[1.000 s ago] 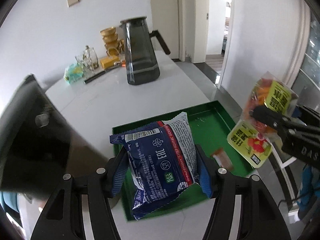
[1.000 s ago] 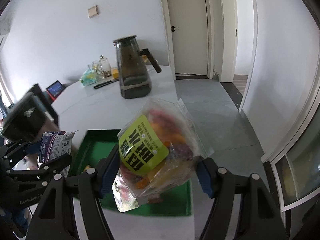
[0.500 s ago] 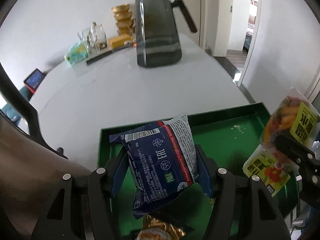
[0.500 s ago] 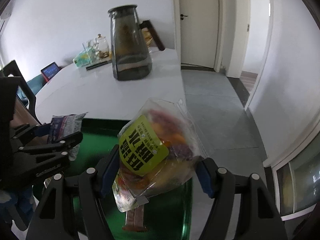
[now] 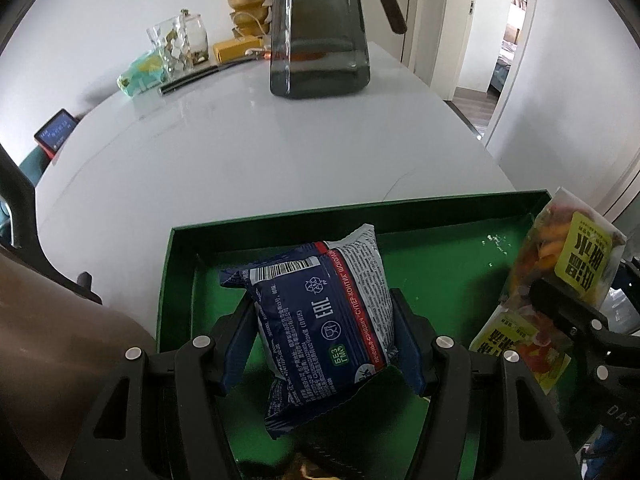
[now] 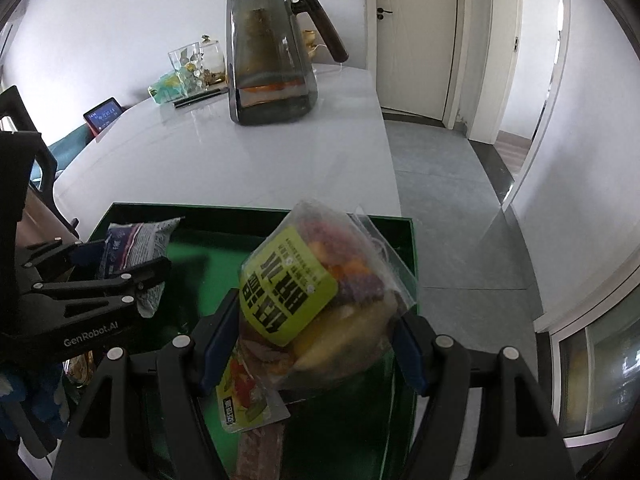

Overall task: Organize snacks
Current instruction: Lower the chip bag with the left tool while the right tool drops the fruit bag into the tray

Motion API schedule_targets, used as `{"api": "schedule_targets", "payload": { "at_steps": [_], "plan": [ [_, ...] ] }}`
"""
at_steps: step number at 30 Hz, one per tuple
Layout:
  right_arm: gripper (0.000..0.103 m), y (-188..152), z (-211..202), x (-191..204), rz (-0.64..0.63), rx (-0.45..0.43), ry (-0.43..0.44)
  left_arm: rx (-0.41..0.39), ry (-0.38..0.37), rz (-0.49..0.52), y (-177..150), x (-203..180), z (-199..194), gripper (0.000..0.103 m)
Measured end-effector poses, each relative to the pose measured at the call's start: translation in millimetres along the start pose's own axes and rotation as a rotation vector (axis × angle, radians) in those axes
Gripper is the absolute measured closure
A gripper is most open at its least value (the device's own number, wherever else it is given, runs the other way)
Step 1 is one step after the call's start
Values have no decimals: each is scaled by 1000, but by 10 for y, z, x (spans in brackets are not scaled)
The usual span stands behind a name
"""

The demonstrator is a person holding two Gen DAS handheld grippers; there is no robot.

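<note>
Both tools loaded, both over the green tray [image 5: 400, 210] at the near end of the white tabletop [image 5: 240, 152]. Left tool [image 5: 324, 334] is clamped on the blue packet [image 5: 320, 312]: pads press its two side edges, and the packet hangs clear above the tray floor. Its long axis runs roughly along the fingers, tilted, barcode end up and away, lower sealed end toward the camera. Right tool [image 6: 316, 340] is clamped on the clear bag [image 6: 320, 292] of mixed-colour pieces; the yellow-green label faces up and left, the crimped top points up and away toward the tray's far right corner. The bag bulges, no clear long axis. Key relation: tray floor lies directly below both loads, left packet over the left half, bag over the right half. Judgement: next step is lowering and letting go. More wrapped snacks lie near the tray's near edge under the tools, partly hidden. A dark pitcher [image 6: 268, 48] stands well apart at the back.
</note>
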State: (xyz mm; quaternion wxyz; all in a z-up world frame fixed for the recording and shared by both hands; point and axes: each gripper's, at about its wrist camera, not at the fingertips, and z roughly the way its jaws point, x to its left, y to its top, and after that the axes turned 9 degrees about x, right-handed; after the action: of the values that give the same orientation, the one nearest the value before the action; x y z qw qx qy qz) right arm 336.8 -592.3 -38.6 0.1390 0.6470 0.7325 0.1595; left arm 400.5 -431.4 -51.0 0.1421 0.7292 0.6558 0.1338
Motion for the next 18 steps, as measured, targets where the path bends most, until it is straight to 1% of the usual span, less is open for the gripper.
{"api": "schedule_targets", "payload": {
  "at_steps": [5, 14, 18],
  "plan": [
    [1, 6, 3, -18, 7, 2, 6, 35, -24, -22, 48, 70, 73, 46],
    [0, 30, 16, -28, 19, 21, 7, 58, -24, -25, 54, 92, 117, 46],
    [0, 28, 9, -26, 15, 34, -1, 42, -11, -17, 52, 64, 102, 45]
  ]
}}
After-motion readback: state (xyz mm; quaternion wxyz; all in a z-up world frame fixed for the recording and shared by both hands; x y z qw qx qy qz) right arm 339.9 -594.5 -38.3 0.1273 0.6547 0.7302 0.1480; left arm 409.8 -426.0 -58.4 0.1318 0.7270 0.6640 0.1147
